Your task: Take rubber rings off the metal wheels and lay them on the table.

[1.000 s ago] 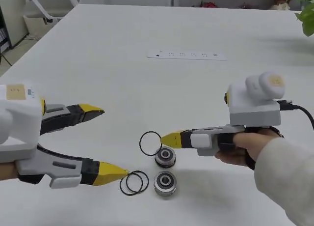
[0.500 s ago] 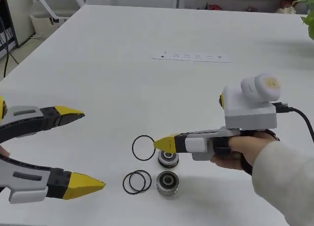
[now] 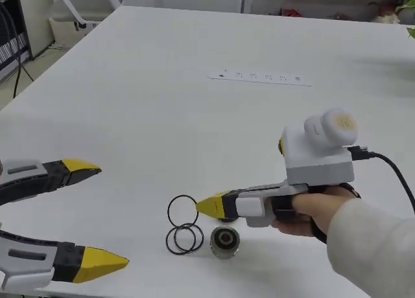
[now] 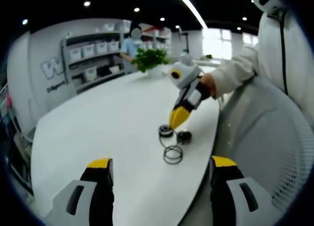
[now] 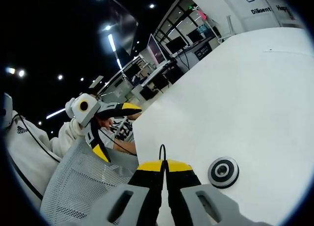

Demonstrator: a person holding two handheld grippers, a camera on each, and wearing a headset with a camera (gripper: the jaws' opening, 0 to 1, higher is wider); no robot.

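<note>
Rubber ring sits pinched in my closed right gripper, for laying beside two freed rings; left gripper gapes empty.

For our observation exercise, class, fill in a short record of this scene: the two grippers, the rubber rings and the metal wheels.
left gripper: open, nothing between its jaws, to the left of the work
right gripper: shut on a rubber ring
loose rings: two rings overlapping on the white table, just left of the near wheel
near wheel: lies flat on the table, apart from both grippers
far wheel: on the table, under the right gripper's tip
</note>
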